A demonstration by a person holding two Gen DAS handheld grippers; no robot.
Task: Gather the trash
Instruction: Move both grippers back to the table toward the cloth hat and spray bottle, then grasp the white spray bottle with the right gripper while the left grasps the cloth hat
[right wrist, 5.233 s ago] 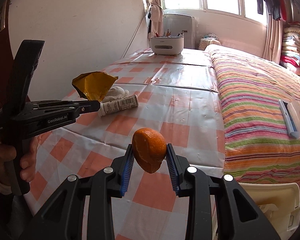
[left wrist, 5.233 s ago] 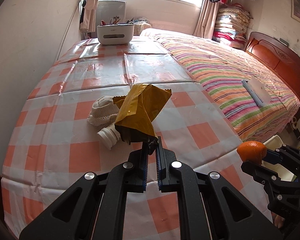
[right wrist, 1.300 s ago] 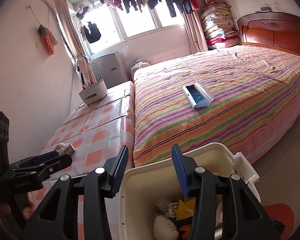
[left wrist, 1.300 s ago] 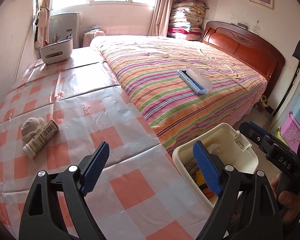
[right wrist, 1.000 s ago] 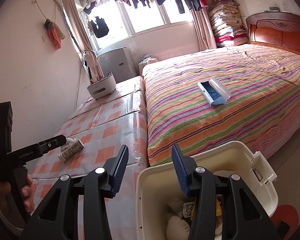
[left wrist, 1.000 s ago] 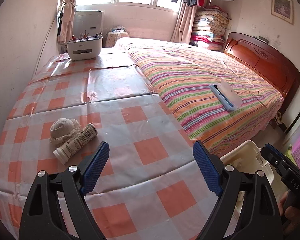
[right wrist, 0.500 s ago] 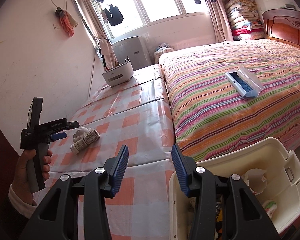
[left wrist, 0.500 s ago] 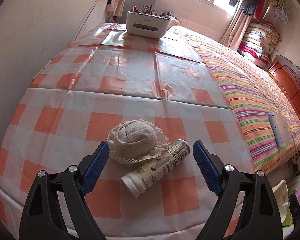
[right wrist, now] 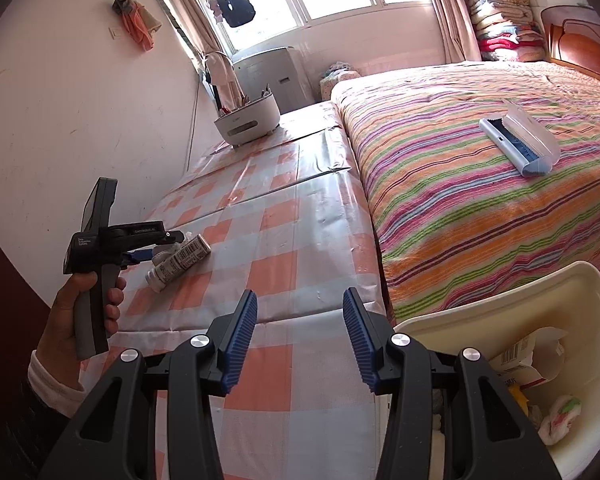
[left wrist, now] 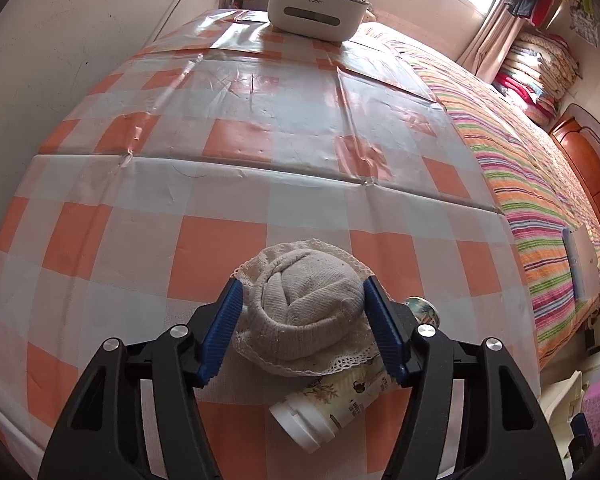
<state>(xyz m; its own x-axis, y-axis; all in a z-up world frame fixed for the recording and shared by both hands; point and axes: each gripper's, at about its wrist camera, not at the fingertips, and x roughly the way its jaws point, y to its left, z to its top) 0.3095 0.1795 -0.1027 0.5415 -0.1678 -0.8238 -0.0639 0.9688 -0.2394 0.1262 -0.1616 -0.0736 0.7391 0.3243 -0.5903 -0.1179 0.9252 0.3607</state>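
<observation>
Straddling rolled sock (left wrist: 308, 300), left tool (left wrist: 302, 320)

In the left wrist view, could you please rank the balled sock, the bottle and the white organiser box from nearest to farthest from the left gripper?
1. Balled sock, between the left gripper fingers.
2. Bottle, lying under the sock's right edge.
3. White organiser box, at the table's far end.

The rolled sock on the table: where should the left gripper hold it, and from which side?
Grip the rolled sock across its round middle, coming from the near table edge, as the left gripper stands now: open, one finger on each side. The bottle lies against its near right side, so probably close above it.
</observation>
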